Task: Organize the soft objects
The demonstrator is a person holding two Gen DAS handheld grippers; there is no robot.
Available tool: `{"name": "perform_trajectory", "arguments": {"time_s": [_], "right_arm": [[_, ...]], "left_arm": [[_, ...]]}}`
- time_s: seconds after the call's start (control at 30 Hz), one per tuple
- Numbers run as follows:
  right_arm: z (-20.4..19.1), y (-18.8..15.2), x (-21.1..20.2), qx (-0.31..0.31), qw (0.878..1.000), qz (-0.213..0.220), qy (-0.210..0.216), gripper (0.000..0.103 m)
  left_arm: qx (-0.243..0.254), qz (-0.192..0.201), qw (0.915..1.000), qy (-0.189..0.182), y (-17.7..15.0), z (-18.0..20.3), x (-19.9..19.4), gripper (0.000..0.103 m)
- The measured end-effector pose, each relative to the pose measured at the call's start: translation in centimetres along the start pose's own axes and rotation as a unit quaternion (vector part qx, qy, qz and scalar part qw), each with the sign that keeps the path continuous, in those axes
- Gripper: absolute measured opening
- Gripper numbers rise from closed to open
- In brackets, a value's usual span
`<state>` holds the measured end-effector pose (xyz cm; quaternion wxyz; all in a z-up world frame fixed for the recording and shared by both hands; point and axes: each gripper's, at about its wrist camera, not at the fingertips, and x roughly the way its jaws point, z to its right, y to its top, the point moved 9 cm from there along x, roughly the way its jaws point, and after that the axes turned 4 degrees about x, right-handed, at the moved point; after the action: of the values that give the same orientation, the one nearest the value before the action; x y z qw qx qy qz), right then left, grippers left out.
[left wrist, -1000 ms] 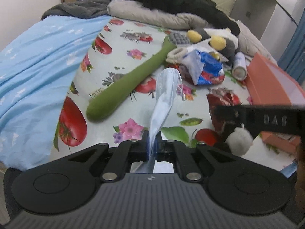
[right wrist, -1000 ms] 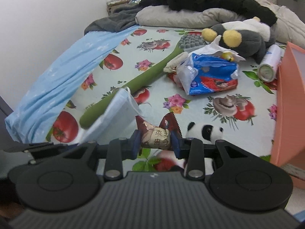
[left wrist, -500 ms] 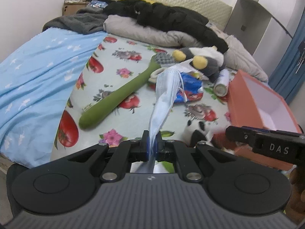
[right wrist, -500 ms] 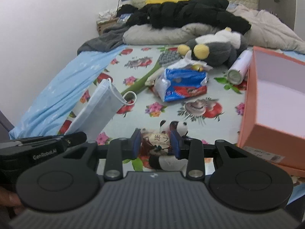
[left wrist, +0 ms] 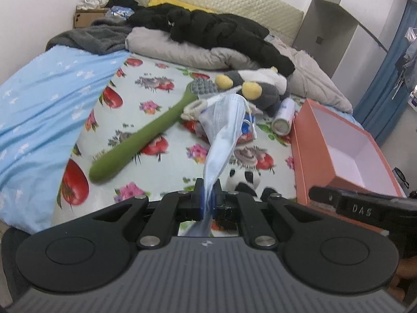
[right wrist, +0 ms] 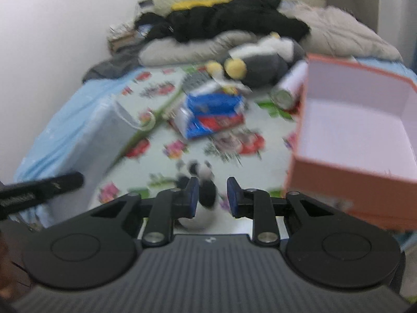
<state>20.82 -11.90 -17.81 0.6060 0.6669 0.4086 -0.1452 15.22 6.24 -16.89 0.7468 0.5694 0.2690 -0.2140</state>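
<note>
1. My left gripper (left wrist: 207, 200) is clamped on a pale blue face mask (left wrist: 223, 127). The mask rises from between the blue pads toward 12 o'clock, its ear loop hanging at its upper right.

2. My right gripper (right wrist: 210, 195) stands with its jaws apart, a clear gap between the 2 blue pads (right wrist: 193, 195). I see nothing pinched between them. The right wrist view is motion-blurred, so fine detail is lost.

3. A small panda plush (right wrist: 202, 180) lies on the fruit-print sheet (left wrist: 161, 109), at 12 o'clock just past the right gripper. Part of it shows through the gap between the pads; I cannot tell whether it touches either pad. In the left wrist view the panda sits just right of the mask's base.

4. The open orange box (left wrist: 338, 154) sits at 2 o'clock in the left wrist view, white interior facing up. In the right wrist view it fills the 2 to 3 o'clock area.

5. A long green plush brush (left wrist: 146, 135) lies diagonally on the sheet at 11 o'clock in the left wrist view, its grey head toward the far end.

6. A grey plush with yellow feet (left wrist: 255, 86) rests at 12 o'clock. A white can (left wrist: 283, 116) lies just beside it, near the box. A blue and red packet (right wrist: 211, 112) lies in front of the plush.

7. A blue blanket (left wrist: 44, 99) covers the bed at 9 to 10 o'clock.
</note>
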Motion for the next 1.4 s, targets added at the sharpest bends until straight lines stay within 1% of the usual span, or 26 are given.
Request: {"name": "perform_trajectory", "arguments": {"time_s": [0.07,0.23,0.4,0.53,0.67,0.77,0.93,1.1,1.23,1.4], "right_arm": [[0.9,-1.5,0.5,0.005,1.000,-0.022,-0.002,0.028],[1.8,-4.6,1.2,-0.005,0.998,-0.064,0.002,0.028],[1.7,-5.3,2.0,-0.013,0.997,-0.081,0.008,0.029],[1.2,-6.0,2.4,-0.028,0.995,-0.094,0.033,0.029],[1.6,-7.3,2.9,-0.031,0.991,-0.119,0.044,0.029],[2.0,-8.1,3.4,-0.031,0.989,-0.134,0.046,0.029],[1.8,-9.2,4.5,-0.043,0.984,-0.162,0.063,0.029],[1.3,-10.8,5.6,-0.062,0.975,-0.199,0.079,0.029],[1.1,-11.5,6.3,-0.072,0.972,-0.211,0.080,0.029],[0.1,-10.7,6.2,-0.081,0.972,-0.197,0.094,0.029]], "left_arm": [[0.000,-0.008,1.0000,-0.002,-0.7,0.1,0.2,0.007],[-0.005,-0.022,0.9997,-0.005,-1.9,-0.5,0.9,0.007],[-0.009,-0.027,0.9996,-0.002,-1.9,-1.2,1.8,0.007],[-0.007,-0.030,0.9995,0.001,-1.9,-1.6,2.2,0.007],[-0.005,-0.025,0.9997,0.006,-2.1,-2.2,2.2,0.007],[-0.015,-0.027,0.9994,0.012,-2.6,-3.1,2.5,0.007],[-0.029,-0.032,0.9989,0.019,-2.9,-4.6,3.7,0.007],[-0.030,-0.037,0.9986,0.025,-2.9,-5.7,5.2,0.007],[-0.034,-0.041,0.9982,0.028,-2.9,-6.3,6.2,0.007],[-0.040,-0.047,0.9975,0.035,-3.2,-6.9,6.9,0.007]]}}
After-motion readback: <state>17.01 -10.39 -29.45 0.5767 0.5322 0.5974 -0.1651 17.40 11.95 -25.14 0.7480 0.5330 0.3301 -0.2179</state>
